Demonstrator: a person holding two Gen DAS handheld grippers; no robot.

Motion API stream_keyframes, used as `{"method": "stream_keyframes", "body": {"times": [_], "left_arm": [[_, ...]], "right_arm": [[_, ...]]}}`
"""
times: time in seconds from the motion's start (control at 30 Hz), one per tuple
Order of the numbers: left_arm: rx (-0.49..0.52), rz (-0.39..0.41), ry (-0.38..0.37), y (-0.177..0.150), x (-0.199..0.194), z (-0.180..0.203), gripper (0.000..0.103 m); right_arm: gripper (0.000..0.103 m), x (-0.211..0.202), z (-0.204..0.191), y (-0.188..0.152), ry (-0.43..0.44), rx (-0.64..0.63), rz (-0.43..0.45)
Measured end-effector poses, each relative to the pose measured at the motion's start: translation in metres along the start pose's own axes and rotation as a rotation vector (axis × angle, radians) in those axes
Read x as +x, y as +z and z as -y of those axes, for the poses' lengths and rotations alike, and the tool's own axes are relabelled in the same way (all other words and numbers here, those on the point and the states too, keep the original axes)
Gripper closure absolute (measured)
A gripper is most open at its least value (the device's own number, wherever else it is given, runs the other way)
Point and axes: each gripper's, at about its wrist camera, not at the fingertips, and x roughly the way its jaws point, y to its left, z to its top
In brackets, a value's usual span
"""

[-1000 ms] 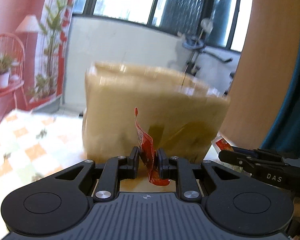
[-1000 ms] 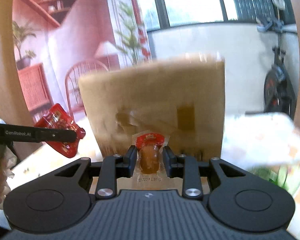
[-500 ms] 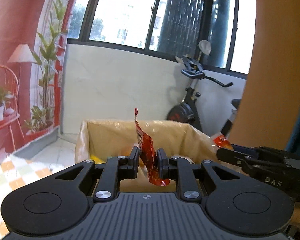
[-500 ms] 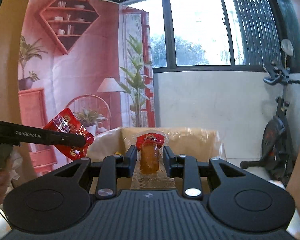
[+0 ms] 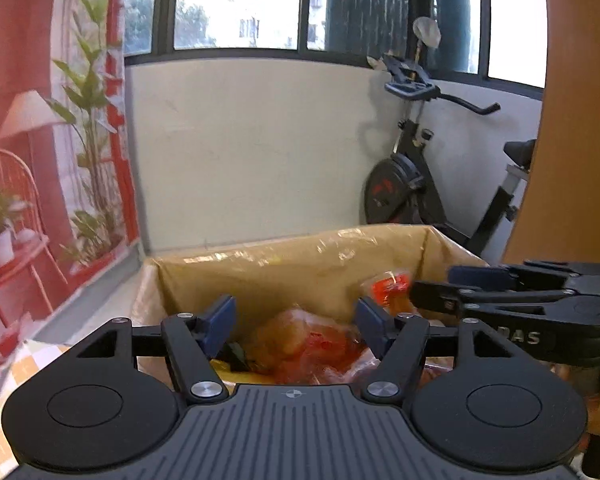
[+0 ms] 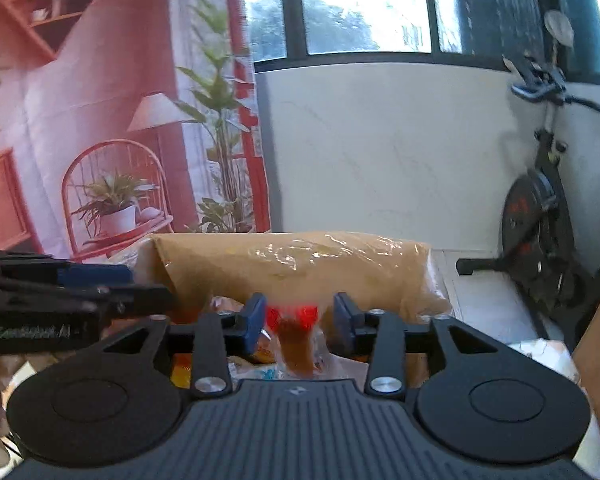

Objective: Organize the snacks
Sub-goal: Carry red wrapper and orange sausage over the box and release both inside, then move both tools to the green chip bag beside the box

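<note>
A brown cardboard box (image 5: 292,268) stands in front of both grippers; it also shows in the right wrist view (image 6: 300,264). Several snack packets lie inside it (image 5: 308,344). My left gripper (image 5: 296,320) is open and empty over the box opening. My right gripper (image 6: 296,320) is open; a clear packet with a red top and an orange-brown snack (image 6: 294,340) is blurred between its fingers, falling into the box. The same packet shows in the left wrist view (image 5: 388,288) beside the right gripper (image 5: 432,292).
An exercise bike (image 5: 412,176) stands behind the box against a white wall (image 5: 252,152). A checkered tablecloth (image 5: 8,364) covers the table at the left. A red backdrop with plants (image 6: 112,128) hangs at the left.
Both grippers have opened over the box. The red packet has left my left gripper and is out of sight in the box. The right packet is dropping from between the fingers.
</note>
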Motion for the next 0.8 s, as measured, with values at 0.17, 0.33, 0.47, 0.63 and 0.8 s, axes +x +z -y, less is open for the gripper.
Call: {"method": "stream_keyframes", "body": {"times": [0.17,0.33,0.47,0.63,0.8], "left_arm": [[-0.025,0.007,0.006,-0.002,-0.015,-0.01,0.034],[-0.05,0.026,-0.015,-0.01,-0.037,-0.007,0.034],[-0.054,0.055,-0.052,-0.021,-0.059,0.005,0.034],[-0.059,0.074,-0.115,-0.042,-0.075,0.028,0.034],[-0.081,0.042,-0.189,-0.069,-0.073,0.051,0.034]], "right_arm": [[0.054,-0.016,0.016,-0.002,0.016,0.054,0.013],[0.054,-0.049,0.021,-0.009,0.02,0.043,0.052],[0.054,-0.08,0.02,-0.021,0.024,0.014,0.092],[0.054,-0.123,0.022,-0.044,0.018,-0.002,0.131],[0.054,-0.154,0.03,-0.076,-0.029,-0.009,0.117]]}}
